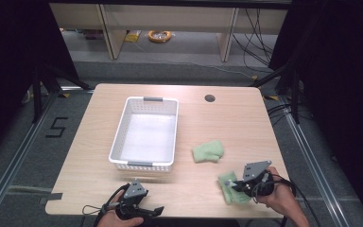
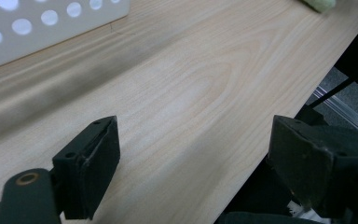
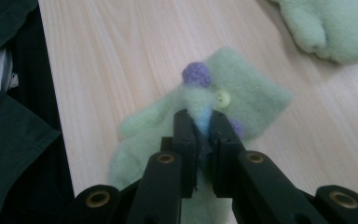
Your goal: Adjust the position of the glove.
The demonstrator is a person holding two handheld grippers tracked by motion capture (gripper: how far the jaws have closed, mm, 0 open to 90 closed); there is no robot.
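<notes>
Right gripper [image 3: 200,123]: clenched on a pinch of the near mitten [image 3: 233,100], jaws almost together with green fleece between them.
Near mitten: light green, with a purple pompom [image 3: 196,74] and a yellow button [image 3: 223,98]; at the table's [image 1: 99,189] front right corner [image 1: 231,187].
Far mitten [image 1: 208,151]: flat on the table, apart from the near one, right of the basket [image 1: 123,124].
Left gripper [image 2: 193,154]: released, jaws wide over bare wood near the front edge.
Basket: white, perforated, mid-table.

High view overhead, gripper views close, table [image 1: 99,189] shared
</notes>
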